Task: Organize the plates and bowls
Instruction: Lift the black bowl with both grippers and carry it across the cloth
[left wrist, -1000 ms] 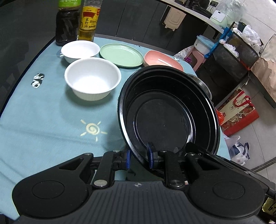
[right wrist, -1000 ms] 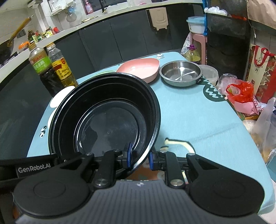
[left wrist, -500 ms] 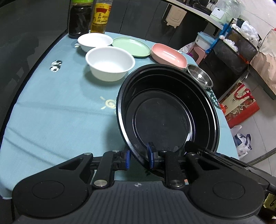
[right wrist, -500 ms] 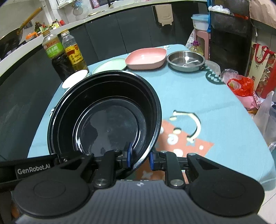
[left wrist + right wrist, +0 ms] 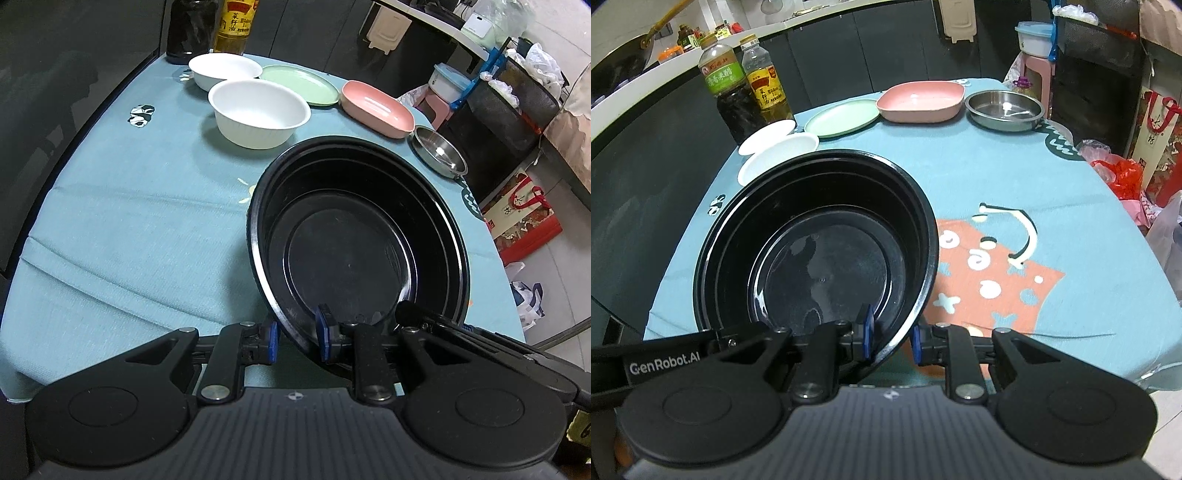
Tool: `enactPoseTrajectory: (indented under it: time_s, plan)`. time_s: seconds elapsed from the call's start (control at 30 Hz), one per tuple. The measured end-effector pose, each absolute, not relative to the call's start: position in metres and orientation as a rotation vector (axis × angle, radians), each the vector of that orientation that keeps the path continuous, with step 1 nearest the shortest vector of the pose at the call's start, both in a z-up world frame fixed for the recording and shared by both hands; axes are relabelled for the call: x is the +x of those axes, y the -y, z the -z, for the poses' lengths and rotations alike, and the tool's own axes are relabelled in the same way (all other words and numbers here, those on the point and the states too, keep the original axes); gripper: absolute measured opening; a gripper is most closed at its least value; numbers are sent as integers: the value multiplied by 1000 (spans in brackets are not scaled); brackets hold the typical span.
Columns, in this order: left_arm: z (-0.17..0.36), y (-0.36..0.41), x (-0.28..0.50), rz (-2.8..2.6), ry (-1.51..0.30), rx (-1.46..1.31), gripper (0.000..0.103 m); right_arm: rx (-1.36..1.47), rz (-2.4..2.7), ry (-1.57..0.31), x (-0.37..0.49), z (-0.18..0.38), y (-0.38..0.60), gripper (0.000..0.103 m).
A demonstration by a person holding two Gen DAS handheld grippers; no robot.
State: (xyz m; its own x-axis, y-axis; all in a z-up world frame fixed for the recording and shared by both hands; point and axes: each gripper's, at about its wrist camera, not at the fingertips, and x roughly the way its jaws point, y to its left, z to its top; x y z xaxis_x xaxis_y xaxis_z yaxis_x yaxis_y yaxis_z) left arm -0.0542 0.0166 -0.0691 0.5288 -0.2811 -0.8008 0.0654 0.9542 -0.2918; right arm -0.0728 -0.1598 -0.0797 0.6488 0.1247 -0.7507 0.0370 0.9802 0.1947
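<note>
- Left gripper: jaws clamped on the near-left rim of the black bowl, one pad inside the wall, one outside. Bowl sits between both grippers over the near part of the tabletop, tilted toward the cameras.
- Step in hand, my read: two-handed carry of the black bowl to a set-down spot. Keep both wrists level with each other so the rim doesn't twist out of a pad (thin glossy plastic, likely slippery).
- Lower until the base is flat on the cloth before letting go on either side.
- Middle of the tabletop is free; white bowl, second white bowl, green plate, pink dish and steel bowl line the far side. Stay short of them, or come in above if the plan is to nest.
- Right gripper: jaws clamped on the near-right rim of the same bowl, wall between the pads. Bite looks shallow, so no sudden moves.
- Hidden: the bowl's underside and its gap to the cloth, so can't tell if it's touching down or airborne.
- Hidden: the black bowl may be two stacked (double rim line), not sure.
- Cut off: bottles are cropped at the top in the left view; white bowls are half covered by the black bowl in the right view.
- No hands in view (only gripper bodies).
</note>
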Motion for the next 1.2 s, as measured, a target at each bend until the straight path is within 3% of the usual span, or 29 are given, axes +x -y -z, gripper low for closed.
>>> enactPoseTrajectory:
  time_s: [1.2]
  plan:
    - [82,-39,-37,176,-1040,-282,23,197,-41,-921,-54,89,157,21]
